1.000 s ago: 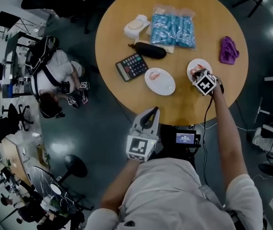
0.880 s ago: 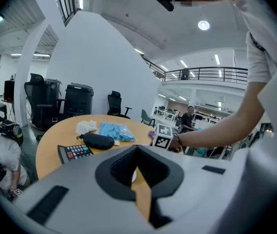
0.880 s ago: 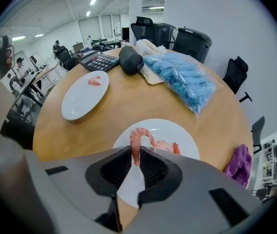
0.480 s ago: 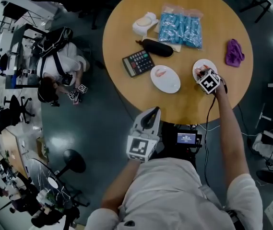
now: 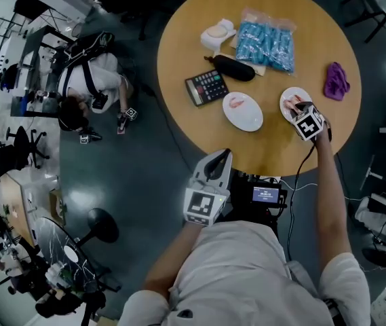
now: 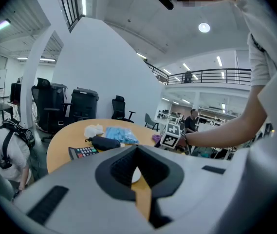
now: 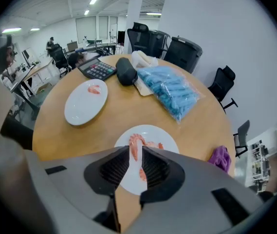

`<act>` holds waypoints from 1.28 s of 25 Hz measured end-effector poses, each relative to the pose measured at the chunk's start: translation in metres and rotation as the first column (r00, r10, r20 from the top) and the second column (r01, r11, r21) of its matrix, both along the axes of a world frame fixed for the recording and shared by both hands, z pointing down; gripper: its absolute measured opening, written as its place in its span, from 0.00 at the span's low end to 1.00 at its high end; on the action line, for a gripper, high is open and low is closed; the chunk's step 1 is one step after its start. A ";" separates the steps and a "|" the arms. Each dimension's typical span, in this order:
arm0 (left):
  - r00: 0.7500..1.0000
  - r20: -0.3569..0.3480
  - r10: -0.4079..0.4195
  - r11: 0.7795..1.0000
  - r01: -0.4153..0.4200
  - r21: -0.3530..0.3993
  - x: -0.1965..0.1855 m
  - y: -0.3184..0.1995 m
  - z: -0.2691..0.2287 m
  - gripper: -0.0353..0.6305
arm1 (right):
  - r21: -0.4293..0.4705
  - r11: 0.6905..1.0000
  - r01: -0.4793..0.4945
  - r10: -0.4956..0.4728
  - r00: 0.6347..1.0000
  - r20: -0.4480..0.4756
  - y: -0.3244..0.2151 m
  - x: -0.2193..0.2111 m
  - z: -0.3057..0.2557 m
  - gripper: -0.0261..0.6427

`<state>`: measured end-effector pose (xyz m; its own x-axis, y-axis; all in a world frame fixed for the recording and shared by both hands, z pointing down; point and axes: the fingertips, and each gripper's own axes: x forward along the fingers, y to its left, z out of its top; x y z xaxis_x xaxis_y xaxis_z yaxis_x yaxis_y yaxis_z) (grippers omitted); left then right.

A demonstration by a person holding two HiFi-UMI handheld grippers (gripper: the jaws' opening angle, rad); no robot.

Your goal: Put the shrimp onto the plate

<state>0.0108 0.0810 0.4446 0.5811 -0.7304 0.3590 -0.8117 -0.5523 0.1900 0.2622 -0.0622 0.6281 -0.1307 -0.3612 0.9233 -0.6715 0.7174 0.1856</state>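
Observation:
A white plate with several pink shrimp lies at the right of the round wooden table. My right gripper hangs just over it. Its jaws are opening, and one shrimp lies between them without being pressed. In the head view the same gripper covers part of that plate. A second white plate in the middle of the table carries one shrimp. My left gripper is shut and empty, held off the table's near edge.
Behind the plates lie a calculator, a black pouch, a blue plastic bag, a white bundle and a purple cloth. A small screen device sits below the table edge. A person crouches on the floor at the left.
The head view has shifted, so the table sits a little further right and lower. The right gripper stays over the right plate; the left gripper has barely moved.

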 end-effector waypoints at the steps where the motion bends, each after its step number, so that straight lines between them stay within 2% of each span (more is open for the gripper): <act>1: 1.000 -0.003 -0.001 1.000 0.001 0.006 -0.001 0.000 -0.003 0.06 | 0.011 1.000 -0.004 0.003 1.000 0.031 0.004 -0.007 -0.010 0.17; 4: 1.000 -0.010 -0.003 1.000 0.004 0.022 -0.004 -0.002 -0.007 0.06 | 0.048 0.999 -0.003 -0.003 0.992 0.128 0.014 -0.038 -0.032 0.13; 7: 1.000 -0.022 -0.008 0.999 0.009 0.034 -0.008 -0.006 -0.007 0.06 | 0.083 0.996 0.043 -0.055 0.988 0.147 0.024 -0.071 -0.034 0.10; 13: 0.999 -0.048 -0.008 0.999 0.010 0.040 -0.019 -0.011 -0.012 0.06 | 0.043 0.993 0.109 -0.116 0.972 0.204 0.052 -0.135 -0.020 0.06; 18: 0.998 -0.058 -0.005 0.999 0.007 0.042 -0.029 -0.023 -0.009 0.06 | 0.022 0.976 0.218 -0.218 0.959 0.182 0.055 -0.172 -0.011 0.06; 23: 0.997 -0.082 -0.008 1.000 0.010 0.024 -0.041 -0.037 -0.006 0.06 | 0.014 0.967 0.253 -0.251 0.950 0.188 0.039 -0.195 -0.010 0.07; 28: 0.997 -0.076 0.016 1.000 -0.016 0.007 -0.047 -0.058 0.007 0.06 | 0.005 0.939 0.344 -0.343 0.935 0.089 0.013 -0.203 0.001 0.08; 29: 0.997 -0.074 0.019 1.000 -0.019 0.002 -0.048 -0.062 0.010 0.06 | -0.010 0.931 0.365 -0.364 0.928 0.076 0.010 -0.205 0.004 0.10; 30: 0.997 -0.073 0.022 1.000 -0.023 -0.003 -0.048 -0.065 0.011 0.06 | -0.026 0.922 0.386 -0.384 0.921 0.068 0.009 -0.207 0.008 0.16; 32: 0.997 -0.071 0.028 1.000 -0.029 -0.006 -0.047 -0.071 0.013 0.06 | -0.051 0.902 0.428 -0.426 0.903 0.050 0.005 -0.211 0.014 0.20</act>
